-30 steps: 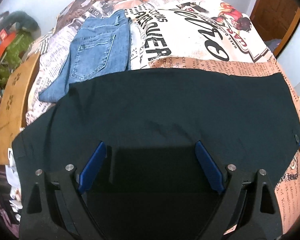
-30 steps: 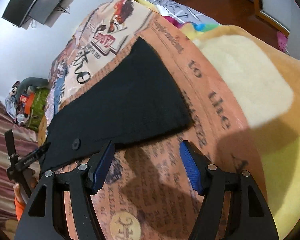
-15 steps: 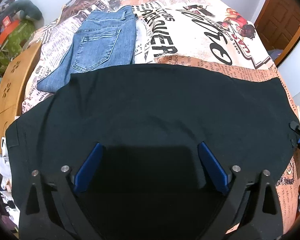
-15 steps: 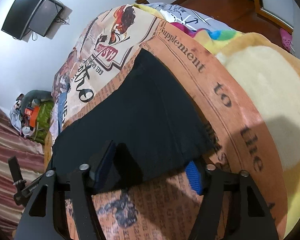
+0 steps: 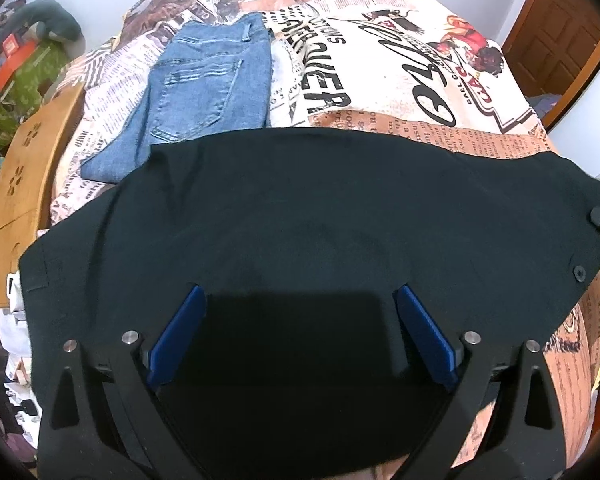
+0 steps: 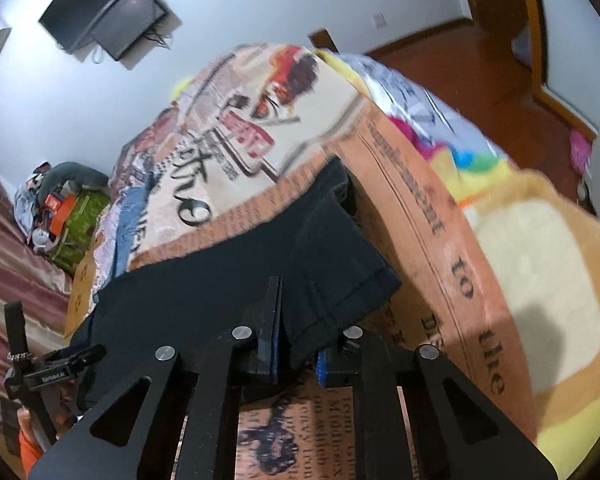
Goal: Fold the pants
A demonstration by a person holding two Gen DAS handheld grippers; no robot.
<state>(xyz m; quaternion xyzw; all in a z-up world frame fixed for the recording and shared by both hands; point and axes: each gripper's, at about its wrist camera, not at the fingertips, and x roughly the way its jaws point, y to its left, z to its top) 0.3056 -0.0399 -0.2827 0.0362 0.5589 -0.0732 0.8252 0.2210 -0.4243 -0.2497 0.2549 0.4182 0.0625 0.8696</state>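
So the black pants (image 5: 320, 216) are laid flat across the newspaper-print bedspread (image 5: 380, 80), just below a folded pair of blue jeans (image 5: 208, 92), and the big change is at the hem end: half a second ago the right gripper (image 6: 298, 354) was wide open around that edge, now it's clamped shut on the cuff and the fabric has been lifted and bunched (the right wrist view is motion-blurred, so details are fuzzy). Meanwhile the left gripper (image 5: 300, 332) is held spread apart over the middle of the pants, nothing pinched. The first fold looks to be starting, with the cuff probably meant to be carried toward the waistband.
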